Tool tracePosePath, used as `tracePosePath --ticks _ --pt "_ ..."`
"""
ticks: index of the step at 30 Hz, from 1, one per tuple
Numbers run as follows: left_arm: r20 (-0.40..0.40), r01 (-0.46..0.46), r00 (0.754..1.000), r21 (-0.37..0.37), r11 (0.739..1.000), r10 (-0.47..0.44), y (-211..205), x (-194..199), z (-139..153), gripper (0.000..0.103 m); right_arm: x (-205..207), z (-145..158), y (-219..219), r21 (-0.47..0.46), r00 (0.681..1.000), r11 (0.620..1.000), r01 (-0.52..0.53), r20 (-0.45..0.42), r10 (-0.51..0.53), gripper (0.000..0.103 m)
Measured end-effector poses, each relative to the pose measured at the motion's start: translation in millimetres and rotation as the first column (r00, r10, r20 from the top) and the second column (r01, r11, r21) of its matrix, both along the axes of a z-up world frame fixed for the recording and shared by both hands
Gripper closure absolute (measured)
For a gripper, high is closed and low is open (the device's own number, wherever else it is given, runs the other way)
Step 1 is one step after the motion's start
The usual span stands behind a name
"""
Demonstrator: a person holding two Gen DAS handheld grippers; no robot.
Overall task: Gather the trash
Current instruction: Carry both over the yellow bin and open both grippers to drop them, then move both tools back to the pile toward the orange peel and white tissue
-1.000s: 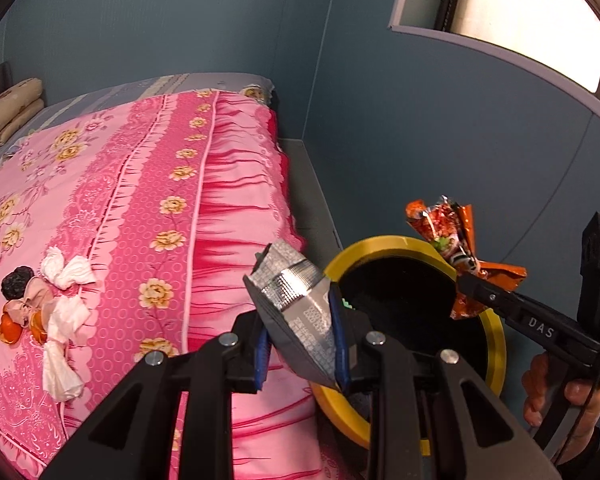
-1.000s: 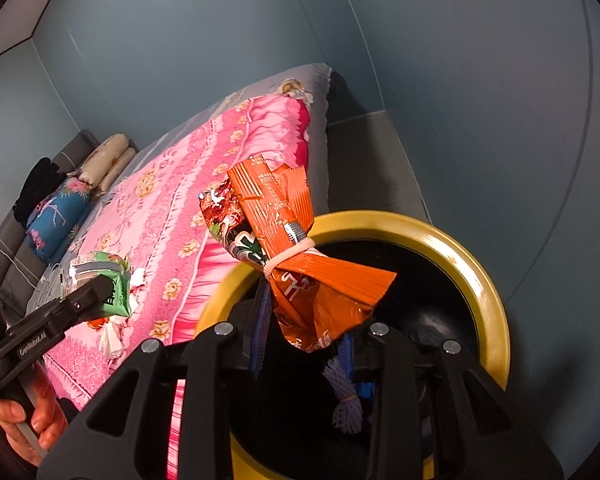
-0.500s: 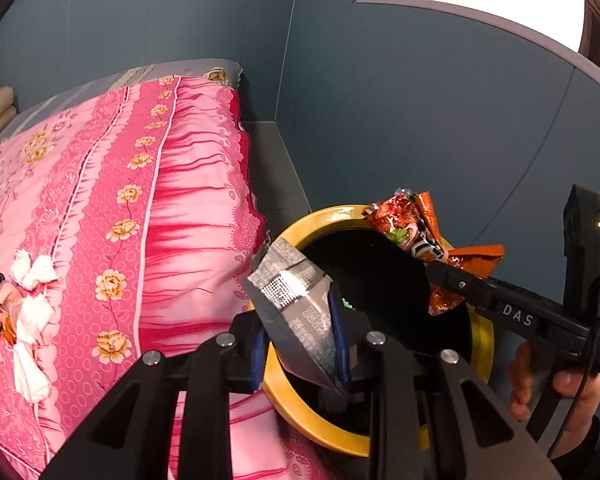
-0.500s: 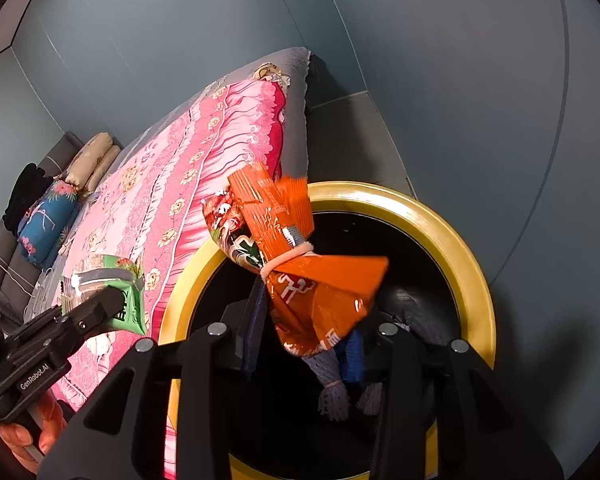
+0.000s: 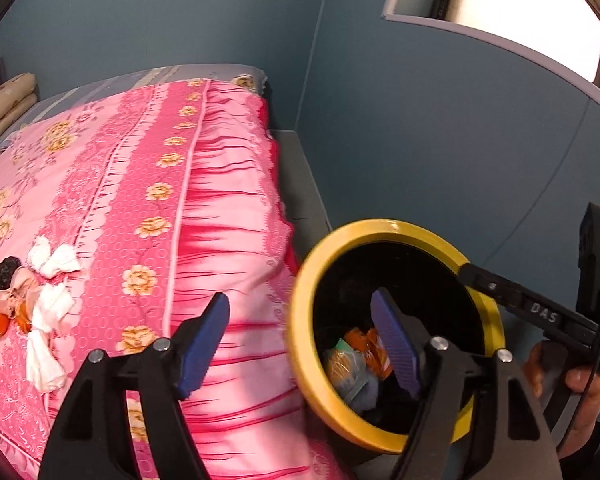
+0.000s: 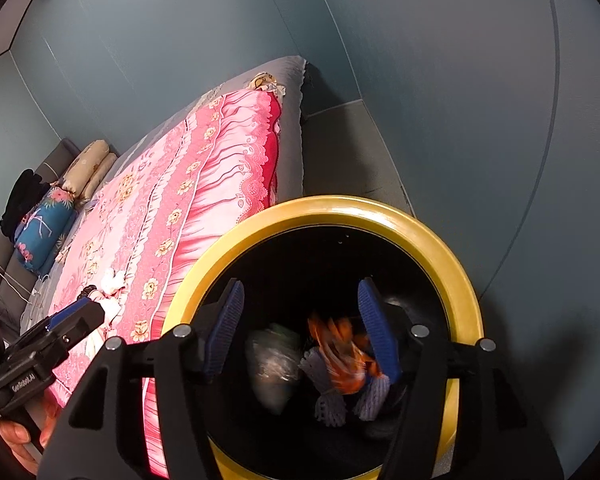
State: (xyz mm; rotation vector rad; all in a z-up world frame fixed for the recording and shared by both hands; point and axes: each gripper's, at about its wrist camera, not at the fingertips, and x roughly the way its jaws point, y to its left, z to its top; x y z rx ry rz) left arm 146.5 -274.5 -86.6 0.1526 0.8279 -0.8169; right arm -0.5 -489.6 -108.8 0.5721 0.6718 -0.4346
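Observation:
A black bin with a yellow rim (image 5: 300, 312) (image 6: 456, 248) stands on the floor beside the bed. My left gripper (image 5: 300, 340) is open and empty, straddling the bin's left rim. My right gripper (image 6: 300, 332) is open and empty over the bin's mouth. An orange snack wrapper (image 6: 340, 356) (image 5: 364, 348) and a silver wrapper (image 6: 272, 364) lie blurred inside the bin with purple foam nets (image 6: 328, 404). White tissues (image 5: 48, 308) and other small trash (image 5: 4, 292) lie on the pink floral bedspread (image 5: 140, 200).
Blue walls (image 5: 420, 120) close in behind and right of the bin. A narrow grey floor strip (image 6: 340, 152) runs between bed and wall. Pillows (image 6: 48, 216) sit at the bed's far end. A window (image 5: 520, 0) is at the upper right.
Both grippers have opened. The silver wrapper and the orange wrapper have dropped from the jaws into the bin.

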Motion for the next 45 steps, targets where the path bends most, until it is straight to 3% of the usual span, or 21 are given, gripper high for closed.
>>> tracePosePath --ticks 12,24,35,45 --pt "0.011 -0.184 0.983 -0.037 0.982 0.185 74.6 49.4 16.9 0.026 26.5 30.8 27.0 -0.067 0.995 0.995 -0.073 0.062 0.077 0.037" --pt "0.017 -0.359 0.932 -0.061 0.931 0.361 152.8 90.3 23.6 0.025 77.4 52.4 87.7 -0.115 0.969 0.967 -0.227 0.072 0.236 0.036" --pt "0.001 -0.513 0.858 -0.033 0.858 0.513 232.3 126.4 6.2 0.025 134.0 46.6 161.2 -0.139 0.921 0.914 -0.381 0.035 0.389 0.031" --pt "-0.053 -0.624 0.780 0.008 0.781 0.624 300.8 163.3 -31.6 0.025 193.6 20.7 242.7 -0.120 0.840 0.833 -0.540 -0.017 0.542 0.021"
